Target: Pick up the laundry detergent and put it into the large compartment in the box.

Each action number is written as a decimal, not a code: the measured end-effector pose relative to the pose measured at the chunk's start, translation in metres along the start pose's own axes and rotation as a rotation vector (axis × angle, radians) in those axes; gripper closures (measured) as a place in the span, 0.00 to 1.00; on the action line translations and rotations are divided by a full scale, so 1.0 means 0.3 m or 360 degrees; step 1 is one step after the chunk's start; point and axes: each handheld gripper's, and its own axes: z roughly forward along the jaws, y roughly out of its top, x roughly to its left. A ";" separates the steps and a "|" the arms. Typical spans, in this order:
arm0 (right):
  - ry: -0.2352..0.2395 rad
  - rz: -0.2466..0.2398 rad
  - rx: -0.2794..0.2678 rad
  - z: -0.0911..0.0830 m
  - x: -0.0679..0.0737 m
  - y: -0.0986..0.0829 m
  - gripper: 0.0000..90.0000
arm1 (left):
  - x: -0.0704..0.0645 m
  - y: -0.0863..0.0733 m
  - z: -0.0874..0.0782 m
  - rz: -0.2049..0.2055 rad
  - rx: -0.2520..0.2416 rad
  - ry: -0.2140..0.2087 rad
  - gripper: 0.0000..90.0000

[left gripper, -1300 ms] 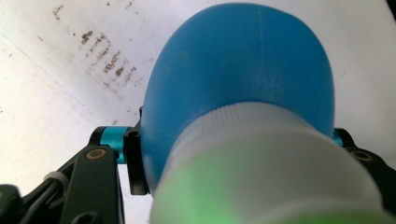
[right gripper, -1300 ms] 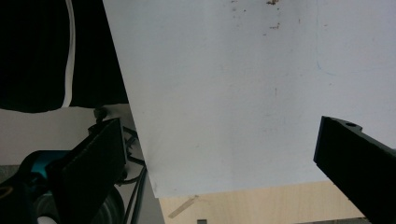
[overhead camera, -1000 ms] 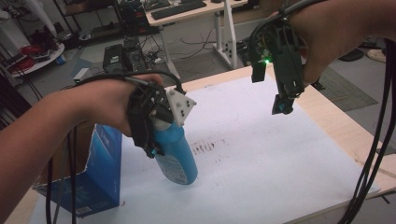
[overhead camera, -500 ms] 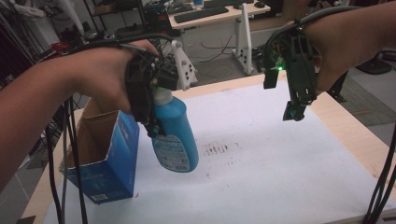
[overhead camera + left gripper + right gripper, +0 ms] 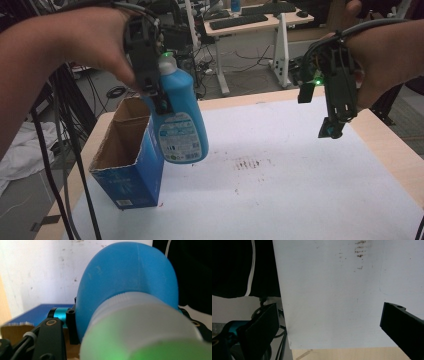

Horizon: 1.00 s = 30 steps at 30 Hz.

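A blue detergent bottle (image 5: 181, 125) with a white cap (image 5: 168, 62) hangs in the air, slightly tilted, its base beside the upper right edge of an open blue cardboard box (image 5: 131, 167). My left gripper (image 5: 156, 96) is shut on the bottle's upper part, just below the cap. In the left gripper view the bottle (image 5: 125, 280) and its blurred cap (image 5: 140, 330) rise between the jaws, with the box (image 5: 35, 315) below. My right gripper (image 5: 334, 126) hovers over the table's right side, open and empty (image 5: 332, 322).
A white sheet (image 5: 300, 190) with brown smudges (image 5: 250, 164) covers the wooden table (image 5: 385, 145). The box stands at the table's left edge. Cables (image 5: 55, 150) hang at the left. Desks with keyboards (image 5: 245, 20) stand behind the table.
My left gripper has lifted the bottle off the table and carried it up beside the box's open top. The right gripper has stayed over the right side.
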 end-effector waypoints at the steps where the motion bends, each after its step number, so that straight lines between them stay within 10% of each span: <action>1: 0.0001 0.0002 0.0001 0.000 0.001 0.001 0.02 | 0.004 -0.010 -0.012 -0.0037 -0.0008 0.0000 0.43; 23: 0.0008 -0.0035 0.0010 0.014 -0.005 0.035 0.02 | 0.110 -0.307 -0.121 -0.0948 -0.0032 0.0121 0.43; 30: 0.0009 -0.0042 0.0010 0.021 -0.012 0.046 0.02 | 0.139 -0.371 -0.096 -0.1137 0.0038 0.0170 0.43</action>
